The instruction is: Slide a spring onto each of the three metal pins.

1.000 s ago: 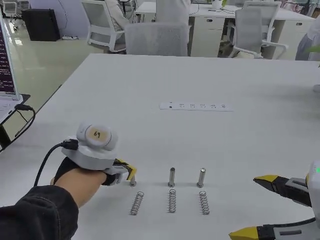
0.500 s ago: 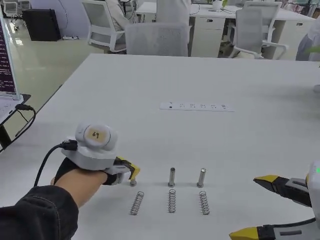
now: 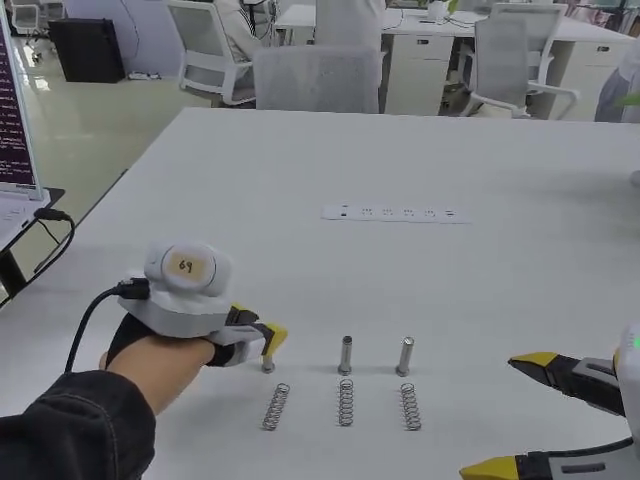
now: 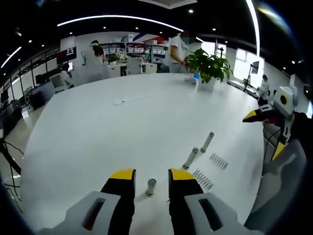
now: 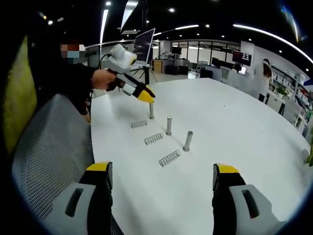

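Three short metal pins stand upright in a row on the white table: left pin [image 3: 268, 365], middle pin [image 3: 345, 355], right pin [image 3: 405, 356]. A loose spring lies in front of each: left spring [image 3: 275, 407], middle spring [image 3: 346, 402], right spring [image 3: 410, 406]. My left gripper [image 3: 268, 342] sits low at the left pin. In the left gripper view the left gripper [image 4: 152, 174] is open, its jaws on either side of that pin [image 4: 151, 187] with small gaps. My right gripper [image 3: 505, 415] hovers wide open at the near right, with nothing between its fingers [image 5: 100, 169].
A white power strip [image 3: 395, 213] lies flat farther back on the table. Office chairs [image 3: 315, 78] and desks stand beyond the far edge. A black cable [image 3: 85, 330] trails from the left gripper toward the table's left edge.
My left gripper has edged a little to the right, so its yellow tips now reach past the left pin. The right gripper, the pins and the springs stay put.
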`<state>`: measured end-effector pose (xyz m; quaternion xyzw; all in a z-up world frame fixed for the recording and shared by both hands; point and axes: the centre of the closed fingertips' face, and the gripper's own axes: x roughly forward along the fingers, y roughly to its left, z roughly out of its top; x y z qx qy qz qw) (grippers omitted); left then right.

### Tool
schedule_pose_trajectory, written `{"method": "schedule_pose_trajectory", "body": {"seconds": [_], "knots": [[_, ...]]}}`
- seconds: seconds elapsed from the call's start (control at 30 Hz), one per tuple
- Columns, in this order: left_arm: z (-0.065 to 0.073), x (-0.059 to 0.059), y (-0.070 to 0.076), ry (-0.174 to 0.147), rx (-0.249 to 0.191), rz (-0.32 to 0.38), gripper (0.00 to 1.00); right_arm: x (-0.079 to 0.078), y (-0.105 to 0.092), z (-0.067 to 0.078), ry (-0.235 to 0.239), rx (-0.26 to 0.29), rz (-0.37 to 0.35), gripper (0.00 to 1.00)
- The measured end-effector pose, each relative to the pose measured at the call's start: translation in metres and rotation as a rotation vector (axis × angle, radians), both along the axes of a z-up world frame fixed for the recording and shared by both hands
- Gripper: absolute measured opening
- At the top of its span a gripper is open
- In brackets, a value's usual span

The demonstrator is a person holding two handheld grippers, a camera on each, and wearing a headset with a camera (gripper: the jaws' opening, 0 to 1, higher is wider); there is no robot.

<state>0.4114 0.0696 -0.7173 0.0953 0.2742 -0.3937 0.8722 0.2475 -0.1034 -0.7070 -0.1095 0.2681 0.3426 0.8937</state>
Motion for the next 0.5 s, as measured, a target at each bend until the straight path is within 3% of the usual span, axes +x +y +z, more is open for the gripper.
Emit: {"method": "schedule_pose_trajectory", "body": {"seconds": [0.2,0.5], "knots": [[0.011,-0.002,0.003,-0.019,-0.017,0.006,0.20,0.000,0.002,0.000,0.001,0.000,0.005,0.83],[0.018,-0.011,0.010,-0.018,-0.033,0.014,0.20,0.000,0.003,0.001,-0.001,0.000,0.010,0.83]]}}
